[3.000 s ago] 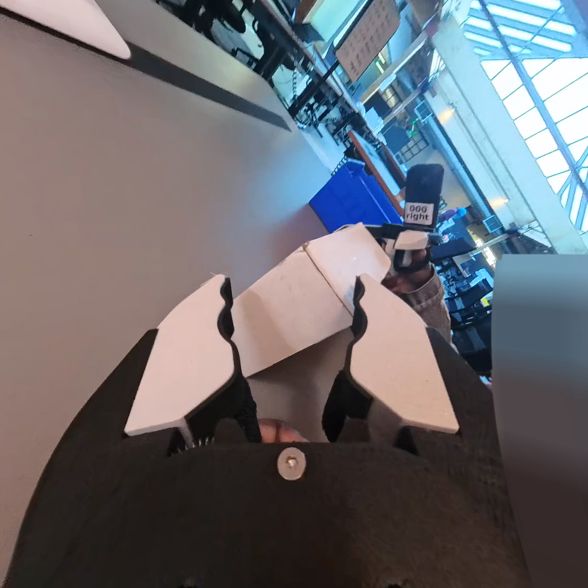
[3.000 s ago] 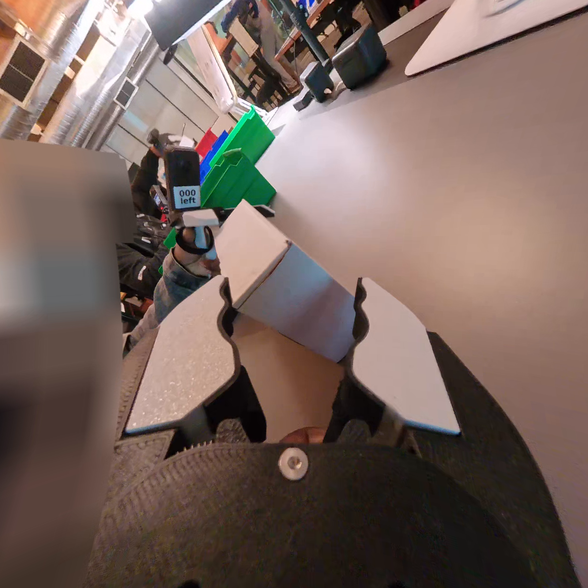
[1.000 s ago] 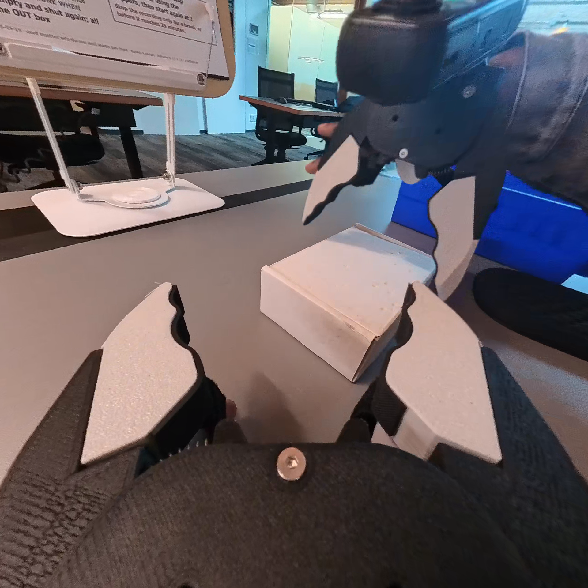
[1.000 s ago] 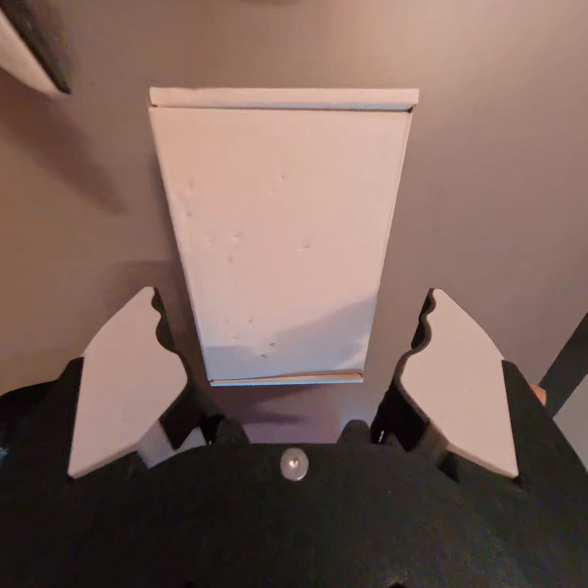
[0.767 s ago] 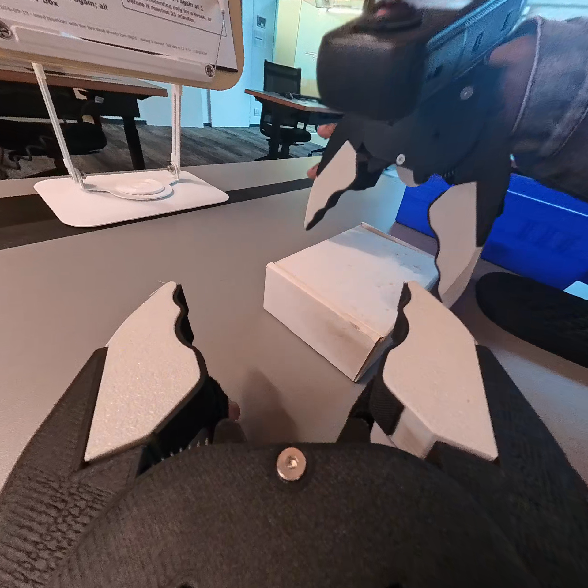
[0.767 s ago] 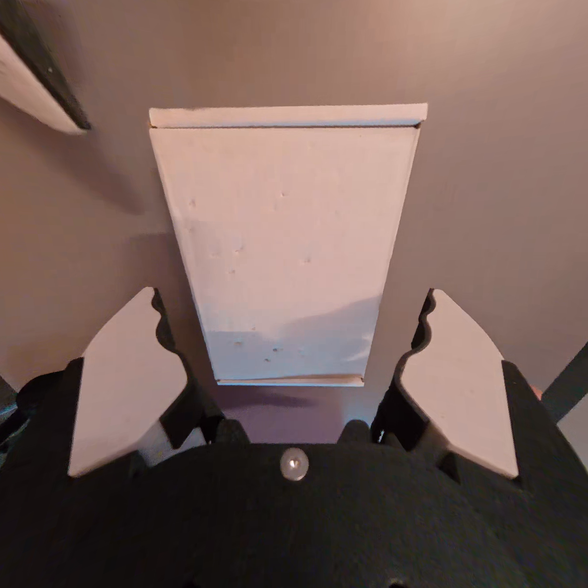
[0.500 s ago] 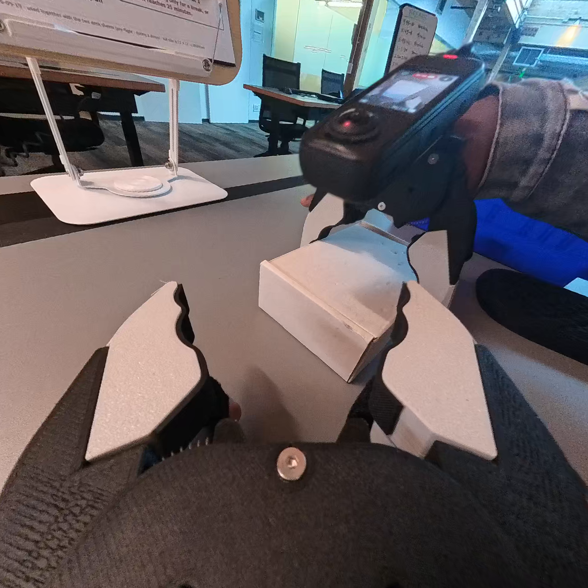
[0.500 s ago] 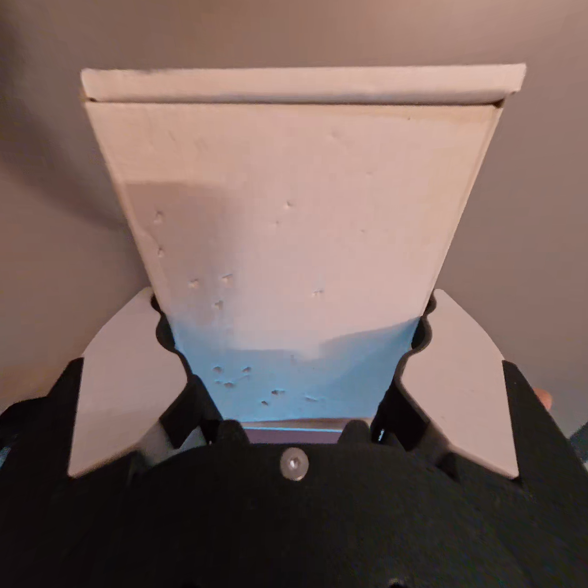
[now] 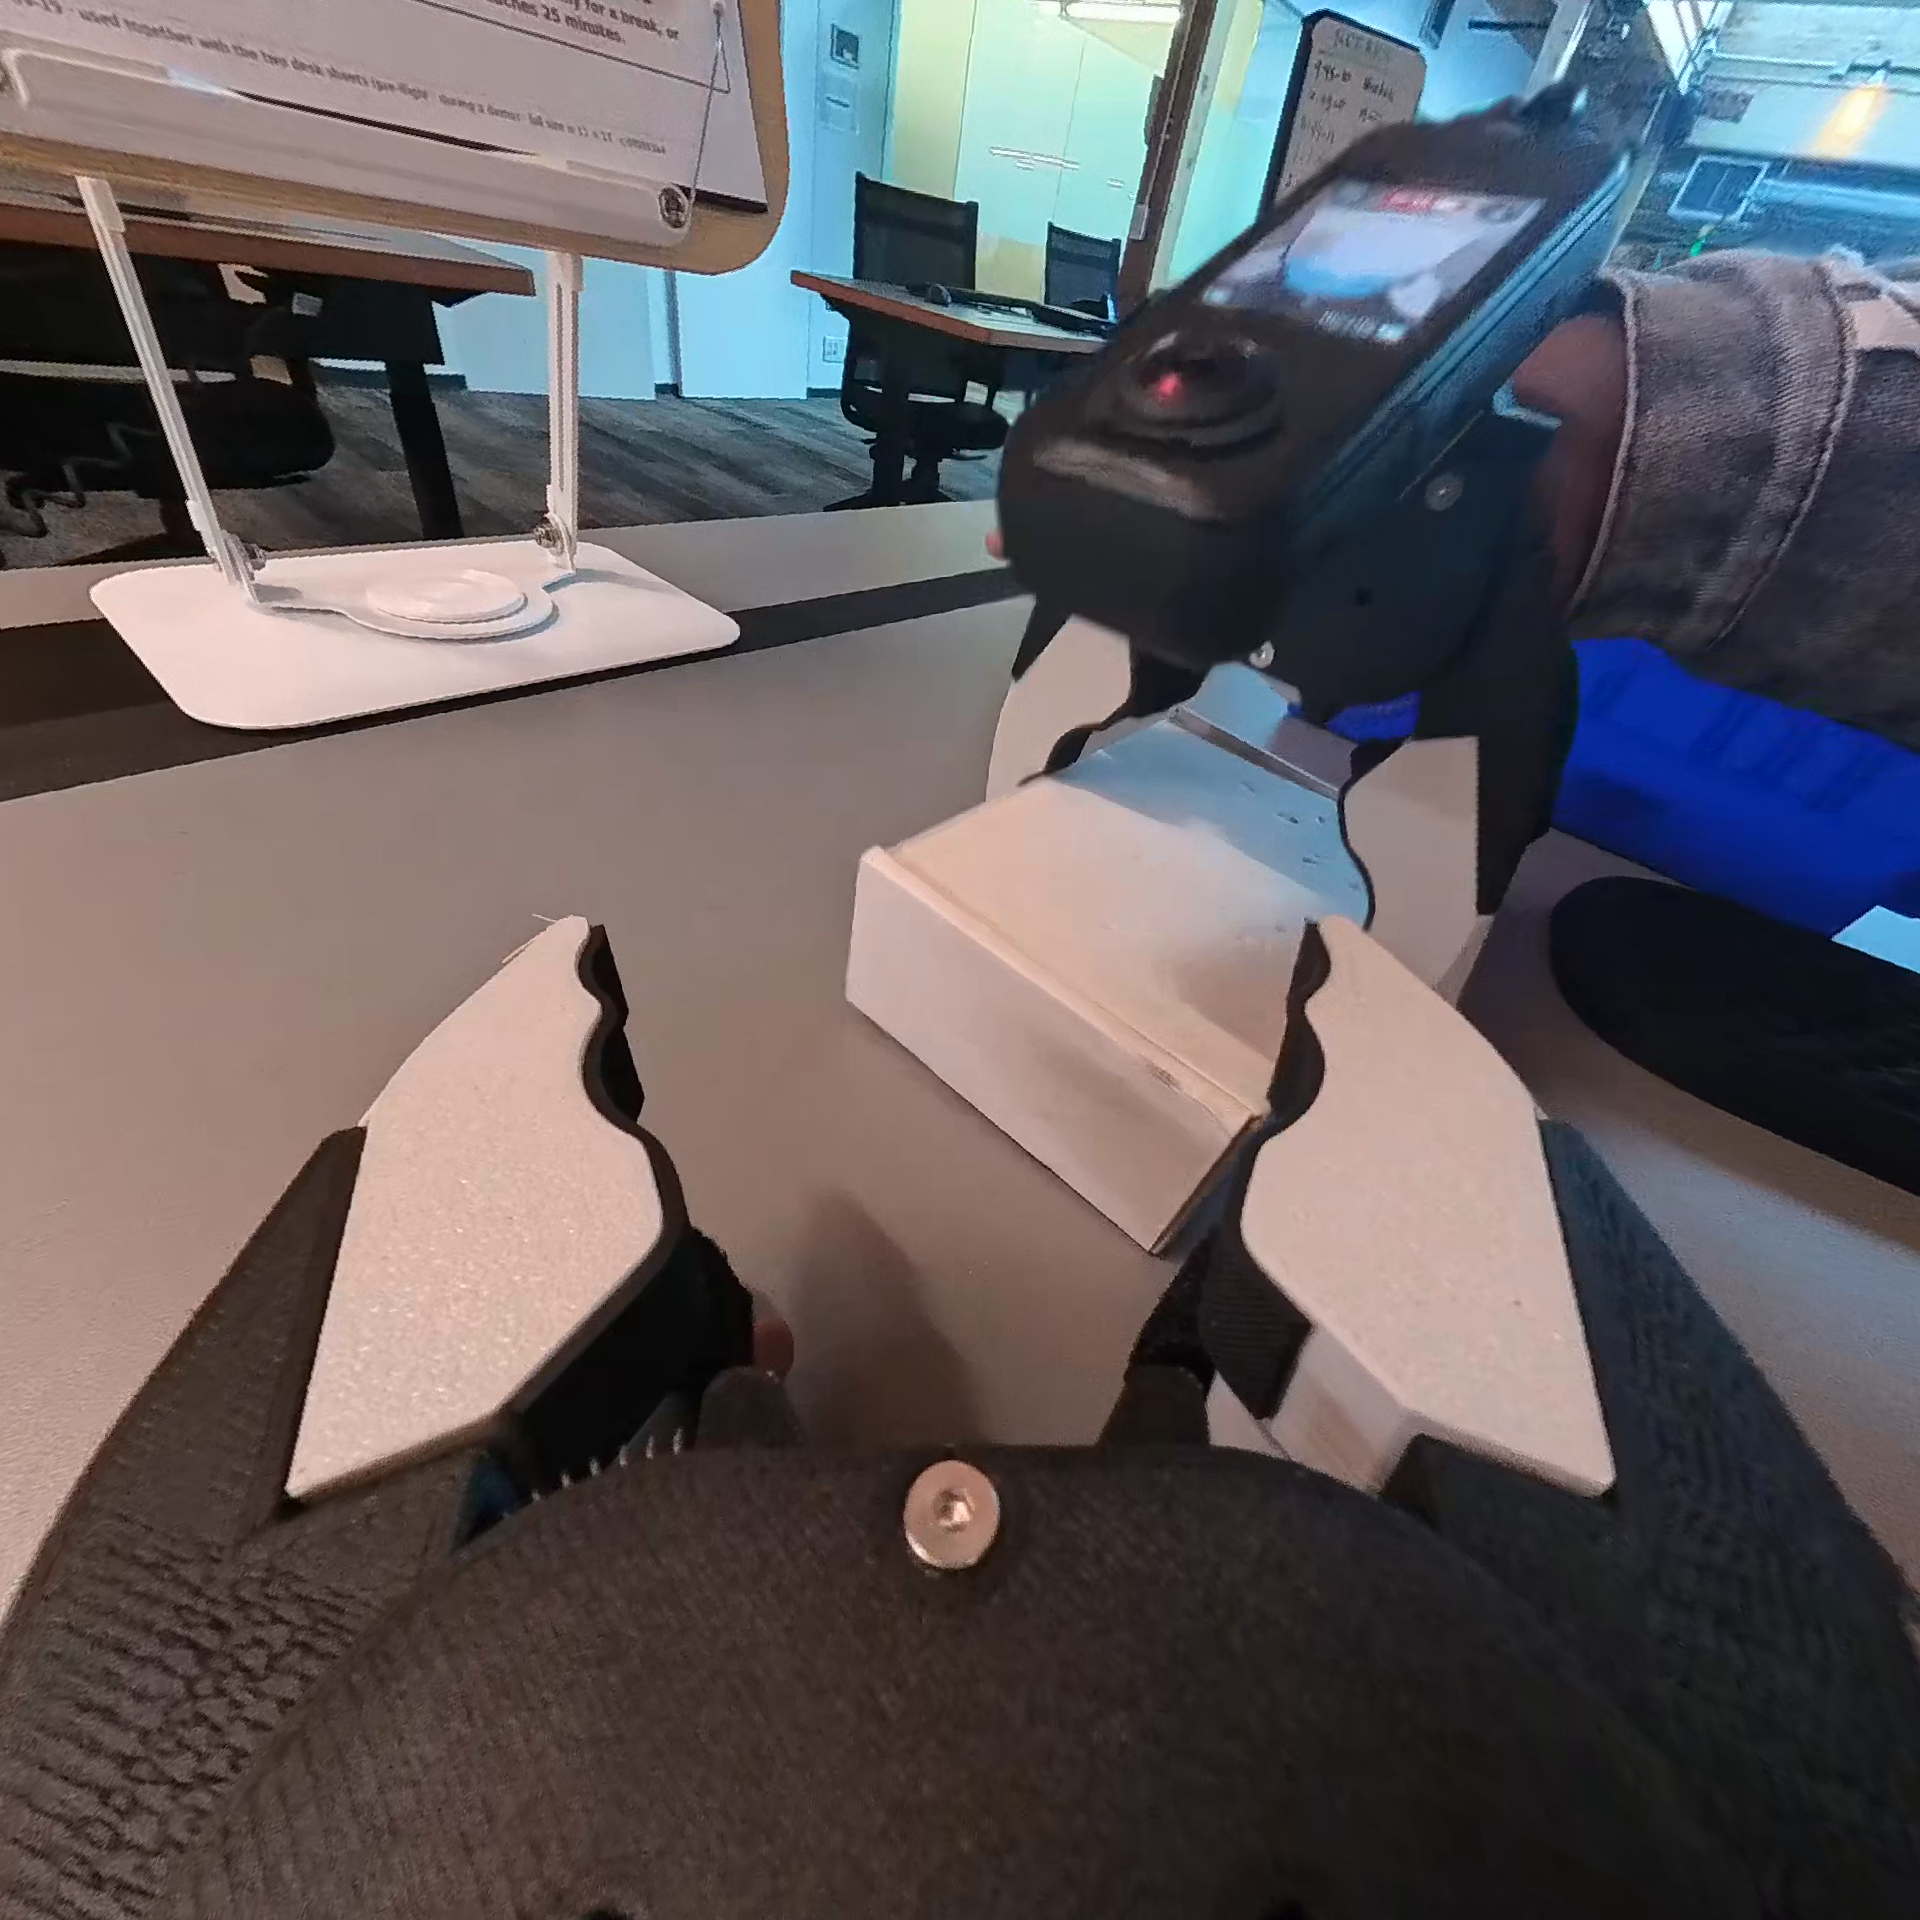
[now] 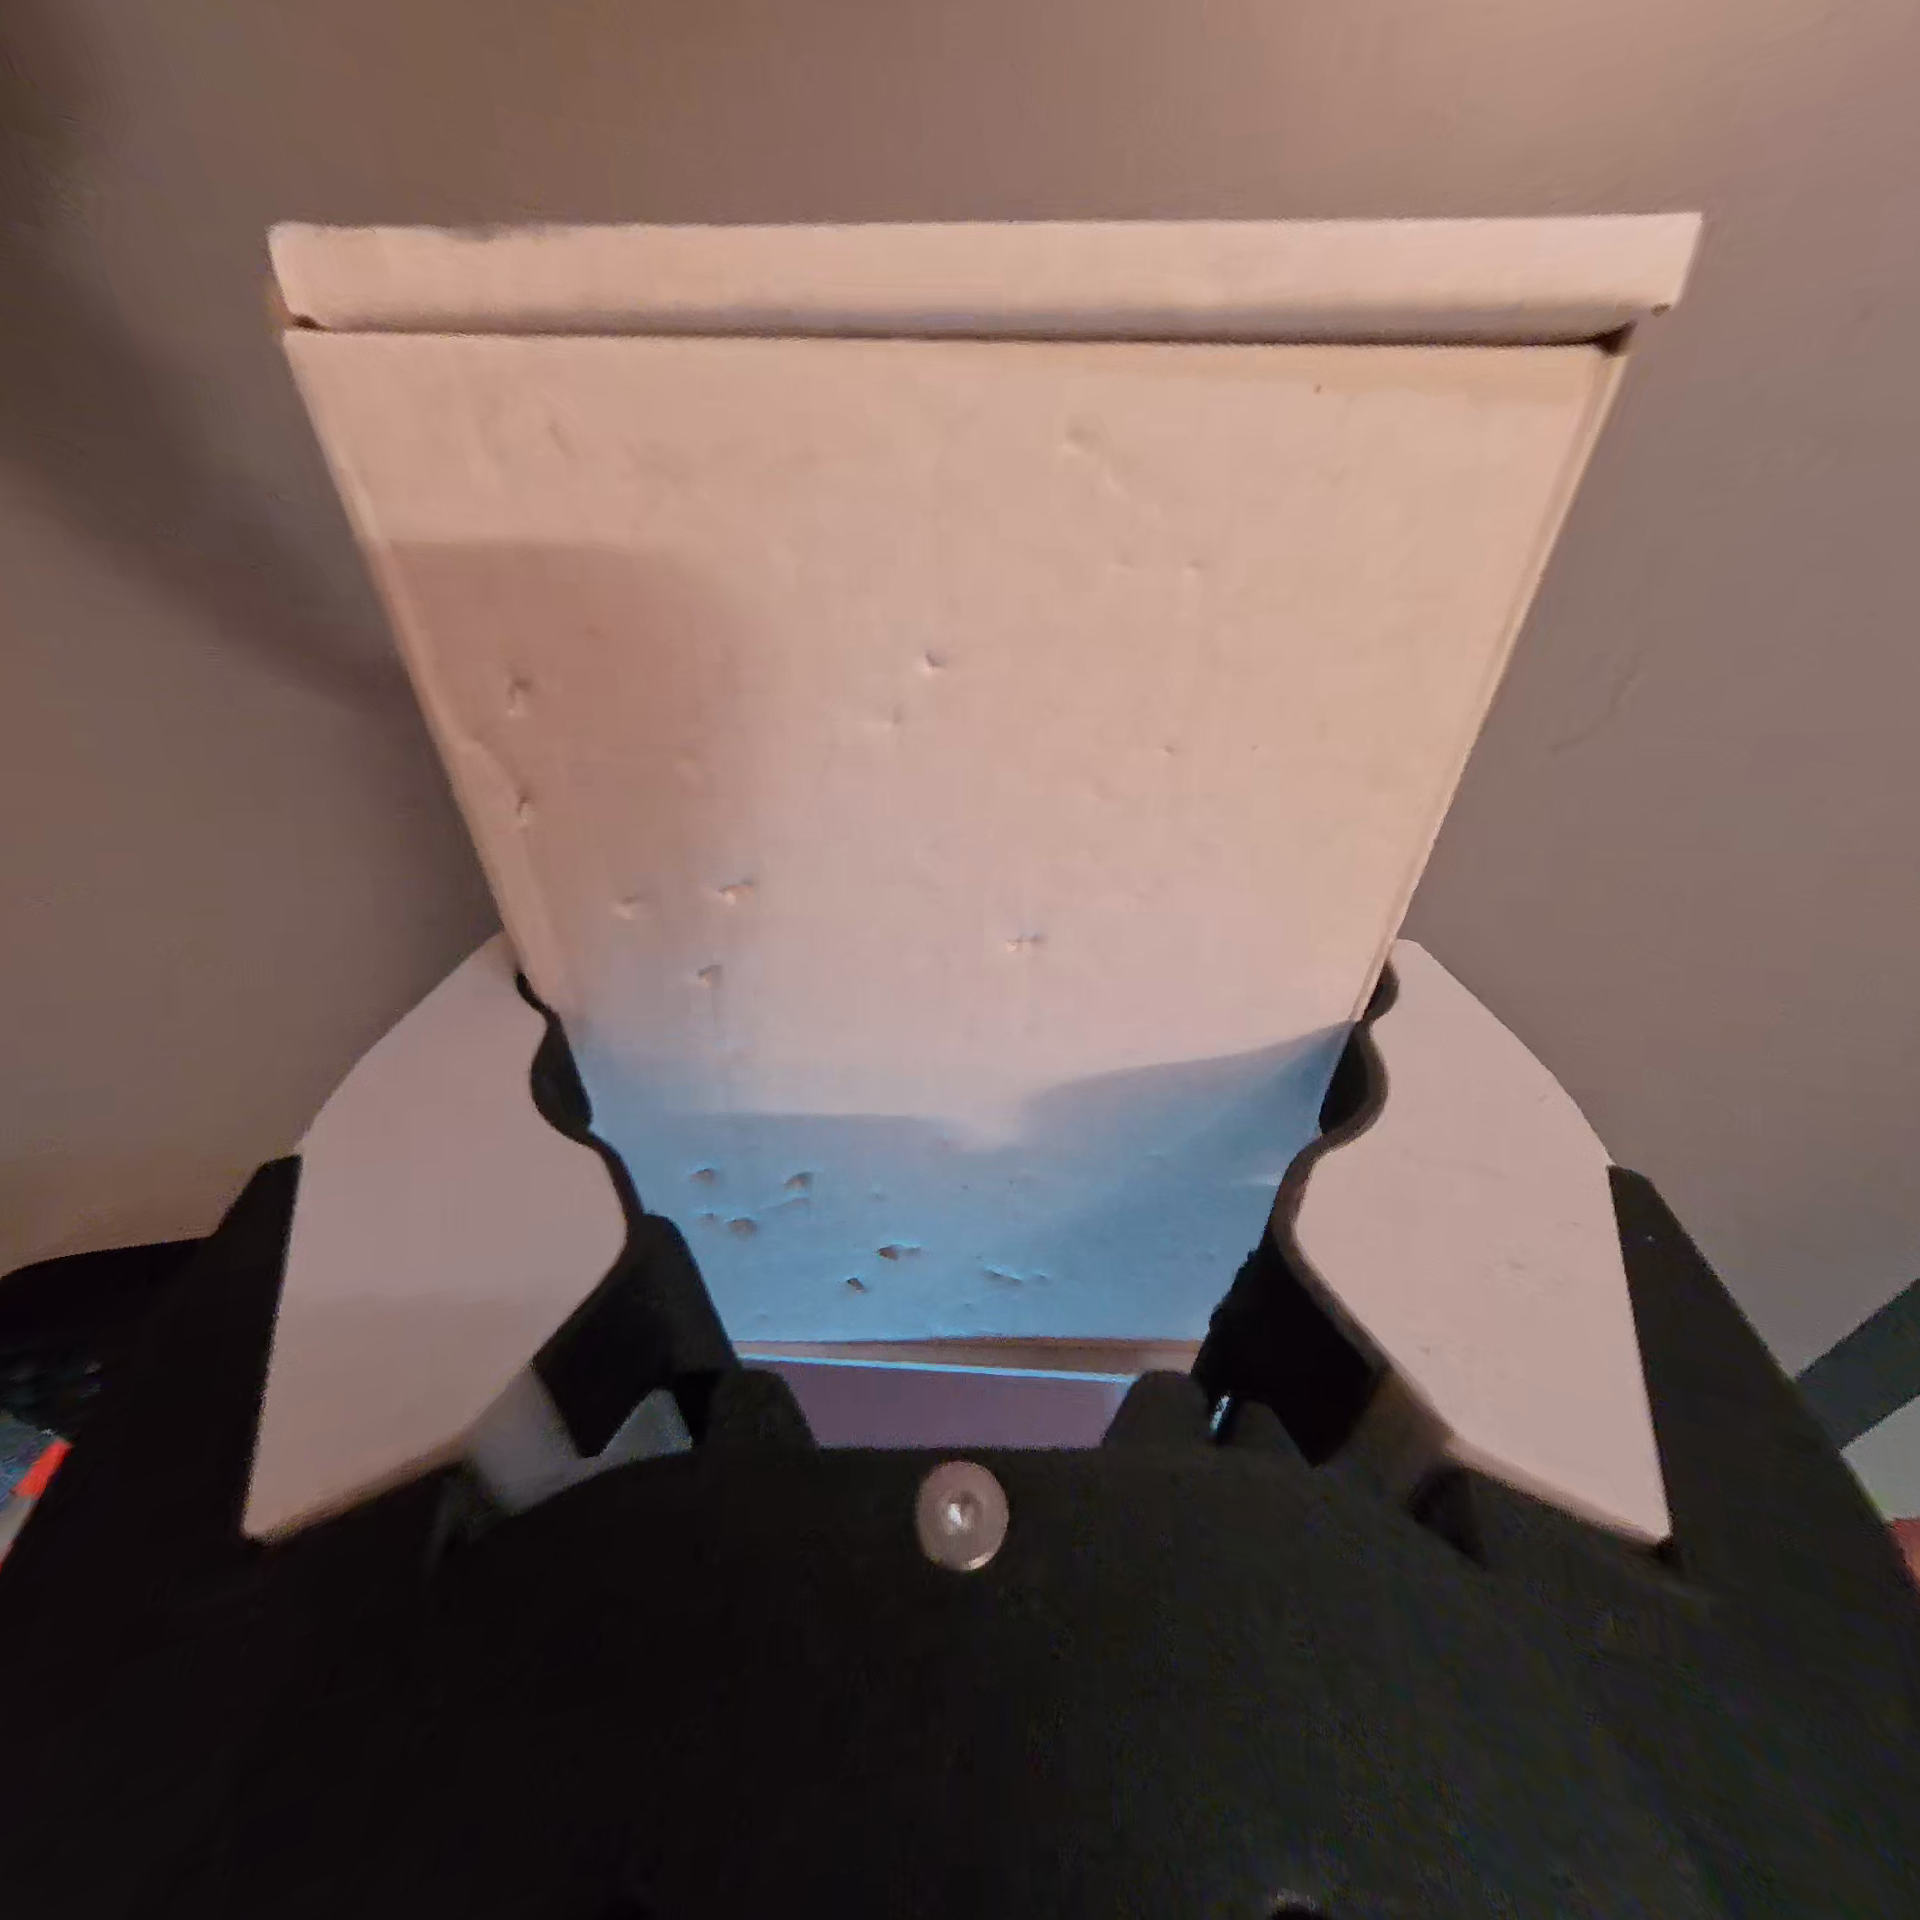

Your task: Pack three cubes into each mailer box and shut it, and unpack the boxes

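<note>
A shut white mailer box (image 9: pixel 1122 935) lies flat on the grey table (image 9: pixel 416 883). My left gripper (image 9: pixel 945 930) is open and empty, low over the table, with its right finger (image 9: pixel 1403 1174) in front of the box's near corner. My right gripper (image 9: pixel 1226 862) comes down from above over the box's far end. In the right wrist view the box (image 10: pixel 935 675) fills the gap of the right gripper (image 10: pixel 951 954), with one finger along each long side and the jaws wide. I cannot tell whether they press on it. No cubes are in view.
A sign stand with a white base plate (image 9: pixel 416 634) stands at the back left. A blue bin (image 9: pixel 1714 769) and a black round pad (image 9: pixel 1745 997) lie to the right of the box. A person's grey sleeve (image 9: pixel 1766 436) reaches in from the right.
Three seconds ago both grippers held the box tilted up in the air. It now lies on the table. The right gripper has come down over it, and the left has opened and stays low.
</note>
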Available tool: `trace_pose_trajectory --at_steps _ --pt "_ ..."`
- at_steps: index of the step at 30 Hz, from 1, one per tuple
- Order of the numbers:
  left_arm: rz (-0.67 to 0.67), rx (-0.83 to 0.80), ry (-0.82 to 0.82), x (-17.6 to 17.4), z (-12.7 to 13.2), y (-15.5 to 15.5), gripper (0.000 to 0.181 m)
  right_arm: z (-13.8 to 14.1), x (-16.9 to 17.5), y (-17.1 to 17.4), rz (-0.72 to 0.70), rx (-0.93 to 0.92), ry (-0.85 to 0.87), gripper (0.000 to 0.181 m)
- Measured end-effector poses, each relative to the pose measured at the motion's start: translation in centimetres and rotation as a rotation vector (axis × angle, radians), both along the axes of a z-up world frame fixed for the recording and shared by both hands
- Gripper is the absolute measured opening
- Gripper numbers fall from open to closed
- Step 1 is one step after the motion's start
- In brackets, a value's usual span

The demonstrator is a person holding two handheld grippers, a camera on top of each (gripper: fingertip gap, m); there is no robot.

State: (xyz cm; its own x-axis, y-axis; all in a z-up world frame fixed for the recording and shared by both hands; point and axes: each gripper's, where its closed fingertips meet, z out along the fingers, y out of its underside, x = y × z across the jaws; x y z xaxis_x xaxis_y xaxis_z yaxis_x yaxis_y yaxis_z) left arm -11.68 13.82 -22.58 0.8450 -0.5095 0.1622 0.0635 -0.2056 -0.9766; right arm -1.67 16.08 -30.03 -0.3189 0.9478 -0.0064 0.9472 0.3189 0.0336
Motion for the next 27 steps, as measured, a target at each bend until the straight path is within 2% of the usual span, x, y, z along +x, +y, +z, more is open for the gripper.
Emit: trace_pose_trajectory --at_steps 8,13,19,27 --pt "0.0 -0.003 0.004 0.0 -0.1 0.0 0.118 2.4 1.2 0.7 0.029 0.059 -0.012 0.138" --pt "-0.001 -0.006 0.006 0.0 -0.1 0.0 0.117 6.6 3.9 0.9 0.015 0.083 0.03 0.137" --pt "0.003 -0.014 -0.001 -0.1 -0.2 0.0 0.117 11.2 12.4 1.5 -0.076 0.095 0.057 0.134" --pt "0.027 -0.038 -0.044 -0.7 -0.3 0.3 0.116 15.4 26.7 3.6 -0.253 0.228 0.029 0.133"
